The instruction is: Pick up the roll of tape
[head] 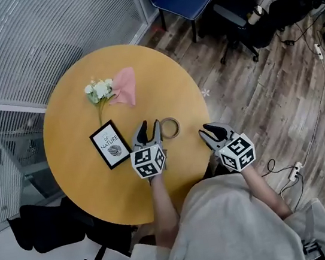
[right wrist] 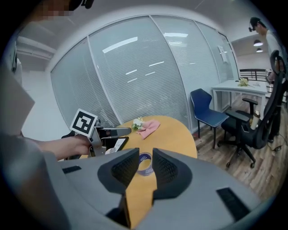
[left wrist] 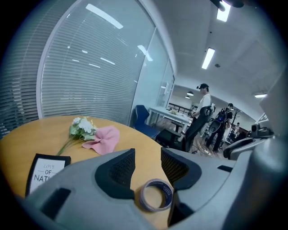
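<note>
Two hand-held grippers are angling downward over a round wooden worktop (head: 75,109), both with jaws standing apart. The left gripper (head: 150,124) is hovering with the single roll of tape (head: 170,127) lying flat just beside its jaw tips, and the right gripper (head: 206,130) is hanging at the worktop's edge. Beyond them are lying one framed card (head: 110,144), one bunch of white flowers (head: 98,90) and one pink cloth (head: 124,85), all apart from the tape.
</note>
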`<state>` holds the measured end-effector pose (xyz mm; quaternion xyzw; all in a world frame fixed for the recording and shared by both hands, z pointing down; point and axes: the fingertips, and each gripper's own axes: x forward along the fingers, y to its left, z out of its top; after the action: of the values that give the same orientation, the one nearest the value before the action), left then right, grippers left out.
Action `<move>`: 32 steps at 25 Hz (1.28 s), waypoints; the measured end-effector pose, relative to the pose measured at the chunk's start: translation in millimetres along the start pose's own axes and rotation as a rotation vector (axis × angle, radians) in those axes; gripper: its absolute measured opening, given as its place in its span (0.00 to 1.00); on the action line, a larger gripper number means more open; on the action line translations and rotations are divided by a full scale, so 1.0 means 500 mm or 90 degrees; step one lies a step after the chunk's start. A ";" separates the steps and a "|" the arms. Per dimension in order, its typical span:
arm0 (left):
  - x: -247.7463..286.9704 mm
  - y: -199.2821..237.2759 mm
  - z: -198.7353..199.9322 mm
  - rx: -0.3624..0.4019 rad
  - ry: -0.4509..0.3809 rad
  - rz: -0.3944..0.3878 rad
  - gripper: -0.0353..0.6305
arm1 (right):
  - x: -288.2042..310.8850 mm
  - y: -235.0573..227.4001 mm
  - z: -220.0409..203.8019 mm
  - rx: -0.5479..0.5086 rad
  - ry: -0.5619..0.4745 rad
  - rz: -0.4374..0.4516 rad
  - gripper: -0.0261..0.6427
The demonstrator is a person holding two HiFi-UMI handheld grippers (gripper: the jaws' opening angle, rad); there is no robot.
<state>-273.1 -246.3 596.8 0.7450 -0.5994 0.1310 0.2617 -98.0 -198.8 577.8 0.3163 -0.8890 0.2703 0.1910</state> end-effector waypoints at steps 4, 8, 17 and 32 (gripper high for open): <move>0.013 0.007 -0.046 -0.006 0.019 -0.006 0.32 | 0.016 0.011 -0.035 -0.011 0.026 0.008 0.17; 0.020 0.012 -0.083 -0.006 0.035 -0.007 0.32 | 0.018 0.019 -0.050 -0.023 0.043 0.016 0.17; 0.044 0.008 -0.148 -0.007 0.082 -0.012 0.32 | 0.034 0.025 -0.064 -0.029 0.064 0.026 0.17; 0.116 -0.010 -0.236 0.025 0.166 -0.040 0.32 | 0.018 0.003 -0.097 -0.009 0.075 0.005 0.17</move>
<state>-239.8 -228.6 722.8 0.7454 -0.5337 0.2303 0.3265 -97.3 -172.8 620.0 0.2946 -0.8794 0.2830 0.2443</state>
